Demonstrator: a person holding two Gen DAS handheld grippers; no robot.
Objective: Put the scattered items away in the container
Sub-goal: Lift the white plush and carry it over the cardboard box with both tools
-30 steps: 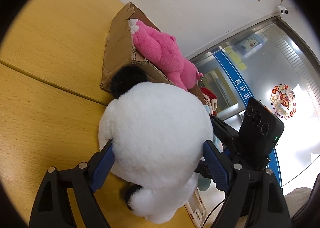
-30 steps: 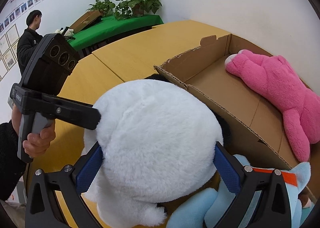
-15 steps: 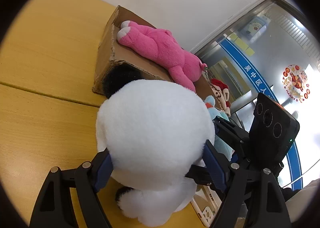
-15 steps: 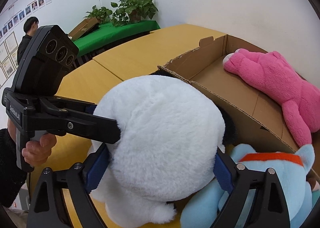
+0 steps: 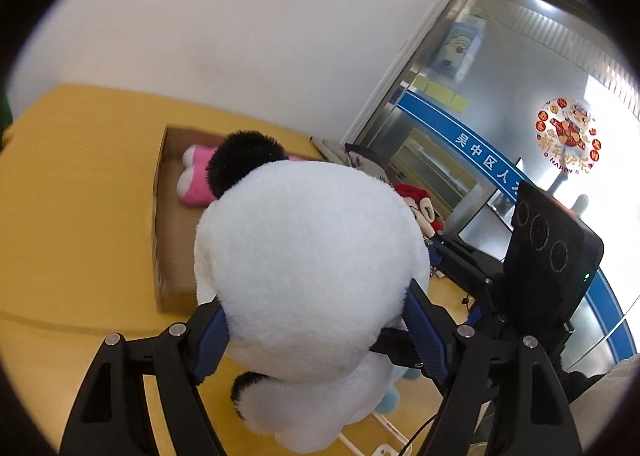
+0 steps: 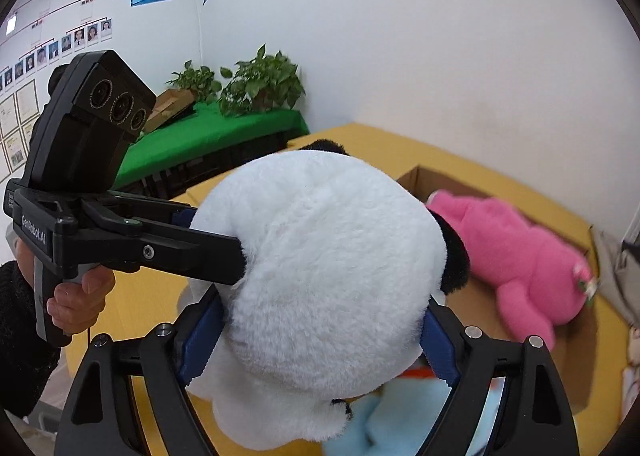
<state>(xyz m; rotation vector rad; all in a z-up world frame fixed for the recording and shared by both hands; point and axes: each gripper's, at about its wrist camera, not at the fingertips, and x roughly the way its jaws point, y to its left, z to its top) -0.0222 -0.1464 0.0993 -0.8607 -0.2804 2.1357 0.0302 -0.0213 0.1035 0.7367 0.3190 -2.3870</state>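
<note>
The big white plush panda with black ears (image 5: 308, 268) hangs above the yellow wooden tabletop (image 5: 76, 224), its round white head toward both cameras and a black ear pointing away toward the open brown cardboard box (image 5: 160, 216). Its long axis runs down from the head to the body and a black-tipped limb below the fingers; how the rest lies is hidden by the head.

The left gripper (image 5: 316, 330) has its blue pads (image 5: 210, 336) pressed into the fur on either side of the head, and its jaws are closing further on the soft toy. The right gripper (image 6: 316, 340) clamps the same head from the other side, its blue pads sunk into the plush. A person's hand (image 6: 78, 296) in a black sleeve holds the left gripper's handle.

Inside the box lies a pink plush bear (image 6: 516, 260), stretched along the floor of the box. Beneath the panda sits a light blue plush toy (image 6: 400, 416), and a red-capped plush figure (image 5: 416, 204) shows just beyond the panda.
</note>
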